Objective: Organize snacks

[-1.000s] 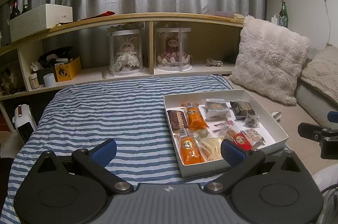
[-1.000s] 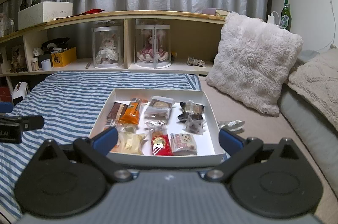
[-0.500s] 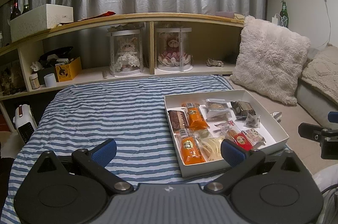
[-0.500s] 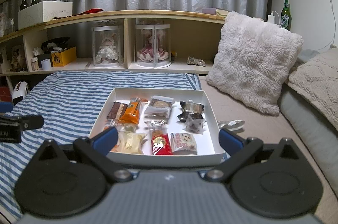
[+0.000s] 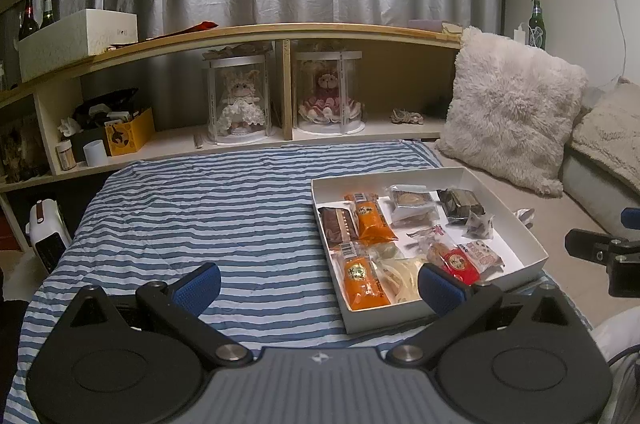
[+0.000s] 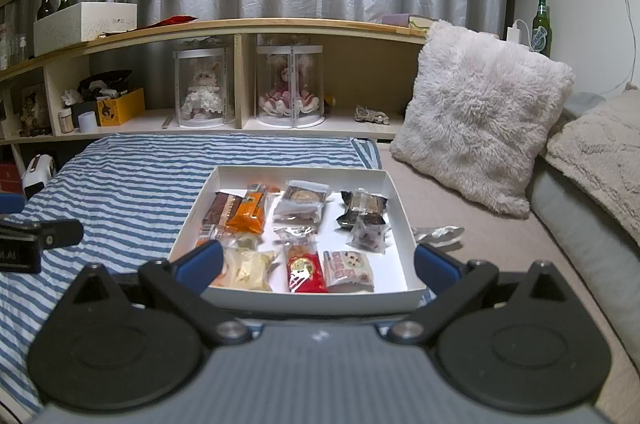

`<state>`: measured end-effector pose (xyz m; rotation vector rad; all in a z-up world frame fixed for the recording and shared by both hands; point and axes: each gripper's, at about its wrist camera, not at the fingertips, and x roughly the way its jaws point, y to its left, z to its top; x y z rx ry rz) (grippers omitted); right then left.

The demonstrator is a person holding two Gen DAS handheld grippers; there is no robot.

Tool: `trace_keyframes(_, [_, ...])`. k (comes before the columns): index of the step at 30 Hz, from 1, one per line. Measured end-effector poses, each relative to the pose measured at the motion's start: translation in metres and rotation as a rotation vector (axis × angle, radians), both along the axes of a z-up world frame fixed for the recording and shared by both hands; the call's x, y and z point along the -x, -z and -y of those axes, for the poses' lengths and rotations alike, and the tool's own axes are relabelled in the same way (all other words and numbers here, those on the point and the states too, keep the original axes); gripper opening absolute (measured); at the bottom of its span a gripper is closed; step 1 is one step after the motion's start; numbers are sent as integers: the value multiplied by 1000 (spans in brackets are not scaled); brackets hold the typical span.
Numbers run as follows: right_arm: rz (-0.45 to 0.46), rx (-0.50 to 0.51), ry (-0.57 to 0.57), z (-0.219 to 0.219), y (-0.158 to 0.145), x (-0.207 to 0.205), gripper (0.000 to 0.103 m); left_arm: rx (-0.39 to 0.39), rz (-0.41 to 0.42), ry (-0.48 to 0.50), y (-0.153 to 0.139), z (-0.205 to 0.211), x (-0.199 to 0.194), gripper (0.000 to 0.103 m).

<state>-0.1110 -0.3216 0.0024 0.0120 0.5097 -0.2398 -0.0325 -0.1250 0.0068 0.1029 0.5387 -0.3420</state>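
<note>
A white shallow box lies on the striped bedspread and holds several wrapped snacks: two orange packs, a brown bar, a red pack, clear-wrapped cookies and a dark cake. My left gripper is open and empty, low over the bedspread at the box's left front corner. My right gripper is open and empty, its blue fingertips straddling the box's near edge. A crumpled silver wrapper lies outside the box on the right.
The blue striped bedspread spreads left of the box. A fluffy white pillow and a second cushion stand at the right. A wooden shelf with two doll cases runs along the back. A white device sits at the bed's left edge.
</note>
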Motion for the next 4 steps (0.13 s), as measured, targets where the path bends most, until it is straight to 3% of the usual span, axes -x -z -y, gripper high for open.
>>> trace_keyframes(4, [-1, -5, 0, 0, 2, 1, 102, 5, -2, -3, 0, 0, 0, 103])
